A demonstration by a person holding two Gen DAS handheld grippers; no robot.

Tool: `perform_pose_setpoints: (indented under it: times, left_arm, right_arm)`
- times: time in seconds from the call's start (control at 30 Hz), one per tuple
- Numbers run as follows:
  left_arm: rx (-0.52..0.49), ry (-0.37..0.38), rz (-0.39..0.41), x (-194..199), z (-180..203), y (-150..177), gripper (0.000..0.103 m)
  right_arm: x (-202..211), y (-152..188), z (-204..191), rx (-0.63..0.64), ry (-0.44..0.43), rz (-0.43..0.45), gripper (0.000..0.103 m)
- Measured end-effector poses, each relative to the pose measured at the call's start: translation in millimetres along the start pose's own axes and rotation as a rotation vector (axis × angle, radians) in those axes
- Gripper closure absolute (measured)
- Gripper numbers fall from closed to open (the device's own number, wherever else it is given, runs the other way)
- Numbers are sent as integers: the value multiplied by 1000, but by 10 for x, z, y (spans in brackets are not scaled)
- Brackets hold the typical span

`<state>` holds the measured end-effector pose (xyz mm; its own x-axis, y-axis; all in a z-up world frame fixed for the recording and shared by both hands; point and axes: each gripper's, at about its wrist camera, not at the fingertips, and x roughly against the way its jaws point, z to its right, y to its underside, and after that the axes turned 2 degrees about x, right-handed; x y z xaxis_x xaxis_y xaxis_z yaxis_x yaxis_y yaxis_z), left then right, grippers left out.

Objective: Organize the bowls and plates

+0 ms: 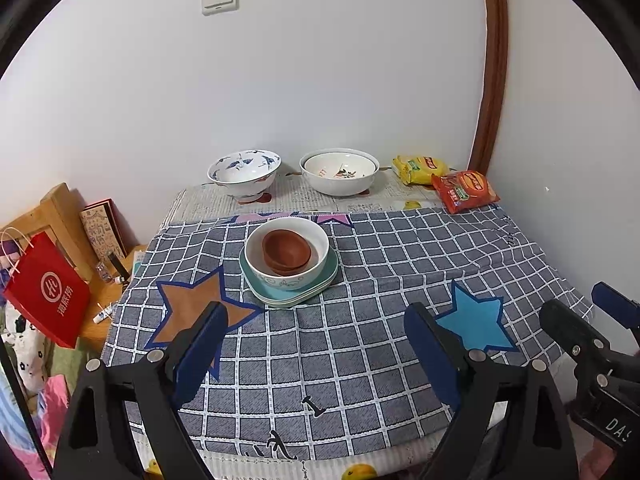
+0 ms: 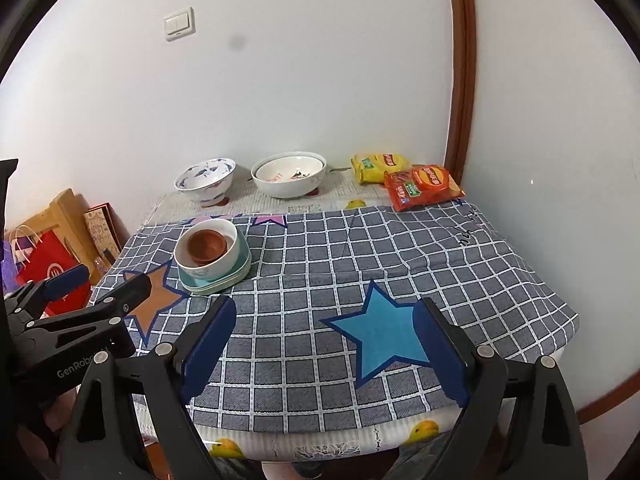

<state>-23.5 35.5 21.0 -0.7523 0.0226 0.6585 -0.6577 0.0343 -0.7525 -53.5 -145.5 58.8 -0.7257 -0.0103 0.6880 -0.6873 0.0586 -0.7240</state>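
A stack stands mid-table: brown bowls (image 1: pixel 286 251) nested inside a white bowl (image 1: pixel 286 276), on pale green square plates (image 1: pixel 280 295). The stack also shows in the right wrist view (image 2: pixel 208 270). A blue-patterned white bowl (image 1: pixel 244 172) and a wide white bowl (image 1: pixel 339 172) stand at the back by the wall. My left gripper (image 1: pixel 316 320) is open and empty, above the table's near part, short of the stack. My right gripper (image 2: pixel 324 320) is open and empty, above the blue star, to the right of the stack.
A yellow snack bag (image 1: pixel 418 168) and a red snack bag (image 1: pixel 466 191) lie at the back right corner. A grey checked cloth (image 1: pixel 400 264) covers the table. A red paper bag (image 1: pixel 46 288) and wooden furniture (image 1: pixel 60 216) stand left of the table. Walls close in behind and right.
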Motion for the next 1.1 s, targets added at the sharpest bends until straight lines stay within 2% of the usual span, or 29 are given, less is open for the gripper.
perform_pose_setpoints:
  times: [1.1]
  left_arm:
    - [6,5,1,32,-32,16,14]
  right_arm:
    - [46,34,-52,0,-3,8,14]
